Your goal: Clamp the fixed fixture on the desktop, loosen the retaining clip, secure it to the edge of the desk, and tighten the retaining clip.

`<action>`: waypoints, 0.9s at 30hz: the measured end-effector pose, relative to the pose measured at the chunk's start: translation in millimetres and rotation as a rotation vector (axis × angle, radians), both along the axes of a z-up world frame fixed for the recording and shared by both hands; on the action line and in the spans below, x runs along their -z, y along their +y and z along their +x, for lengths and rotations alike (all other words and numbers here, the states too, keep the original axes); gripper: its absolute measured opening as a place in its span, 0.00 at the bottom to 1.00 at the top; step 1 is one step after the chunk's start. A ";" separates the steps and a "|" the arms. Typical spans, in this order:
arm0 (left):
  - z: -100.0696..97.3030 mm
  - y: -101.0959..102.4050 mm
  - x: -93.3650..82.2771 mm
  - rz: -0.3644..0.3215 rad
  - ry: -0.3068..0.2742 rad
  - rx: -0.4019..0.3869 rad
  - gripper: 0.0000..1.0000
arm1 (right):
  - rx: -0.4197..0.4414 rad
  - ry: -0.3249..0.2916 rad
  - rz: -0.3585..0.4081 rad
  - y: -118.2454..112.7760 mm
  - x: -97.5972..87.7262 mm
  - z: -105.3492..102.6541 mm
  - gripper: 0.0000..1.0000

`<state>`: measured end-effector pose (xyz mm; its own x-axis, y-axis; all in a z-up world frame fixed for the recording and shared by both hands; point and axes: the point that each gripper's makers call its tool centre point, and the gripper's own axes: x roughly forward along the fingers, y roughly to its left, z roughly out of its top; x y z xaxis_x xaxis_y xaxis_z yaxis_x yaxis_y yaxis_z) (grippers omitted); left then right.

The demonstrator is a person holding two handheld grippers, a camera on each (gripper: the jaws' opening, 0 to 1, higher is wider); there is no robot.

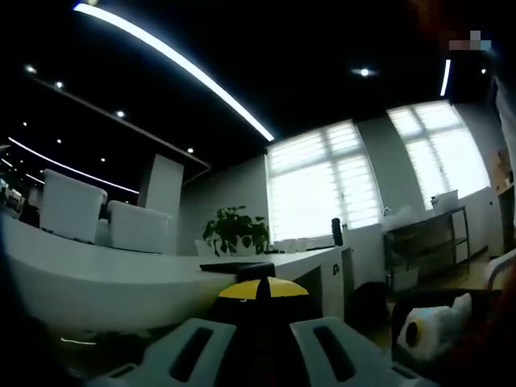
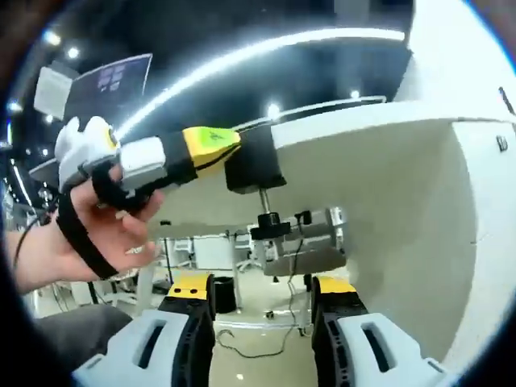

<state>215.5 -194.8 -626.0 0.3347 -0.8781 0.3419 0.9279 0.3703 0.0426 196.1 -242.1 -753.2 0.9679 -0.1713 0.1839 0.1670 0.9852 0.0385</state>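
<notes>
Office, white worktop (image 2: 387, 185) edge; my left hand-held gripper (image 2: 205, 149) grips fixture (image 2: 254, 161), right hand-held gripper (image 2: 262, 318) gapes empty at 6 o'clock below screw (image 2: 266, 218); unscrewed, the clamp may slide off

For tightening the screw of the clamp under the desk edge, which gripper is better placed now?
The right gripper, probably. Its open jaws point up at the clamp screw hanging below the desk edge. The left gripper is at the clamp body on the desk edge, apparently holding it steady.

A potted plant (image 1: 235, 230) and two white bins (image 1: 71, 205) stand before bright blinded windows (image 1: 322, 184); a metal rack (image 1: 425, 242) stands nearby.
</notes>
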 end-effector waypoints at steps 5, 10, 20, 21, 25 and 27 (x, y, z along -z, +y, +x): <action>0.7 0.9 -0.7 -0.001 0.001 0.000 0.03 | 0.048 -0.015 0.041 -6.3 -30.2 2.2 0.39; 1.3 -0.8 -1.0 0.001 -0.001 0.000 0.03 | 0.087 -0.014 -0.015 -8.6 -41.6 22.1 0.38; 0.3 -1.1 -0.8 -0.001 -0.005 0.005 0.03 | 0.081 0.011 0.012 -5.7 -43.7 64.0 0.28; 0.0 -1.0 -0.7 -0.002 -0.005 0.006 0.03 | 0.085 0.016 0.006 -5.9 -42.7 65.5 0.28; 0.0 -1.3 -0.8 -0.003 -0.005 0.010 0.03 | 0.068 0.023 -0.023 -5.6 -41.7 69.3 0.27; -0.1 -1.4 -0.8 -0.004 -0.005 0.012 0.03 | 0.047 0.025 -0.051 -3.3 -43.5 67.3 0.27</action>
<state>215.4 -196.1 -625.2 0.3228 -0.8805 0.3470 0.9319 0.3597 0.0458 263.4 -245.5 -709.7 0.9635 -0.2072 0.1693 0.2130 0.9769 -0.0168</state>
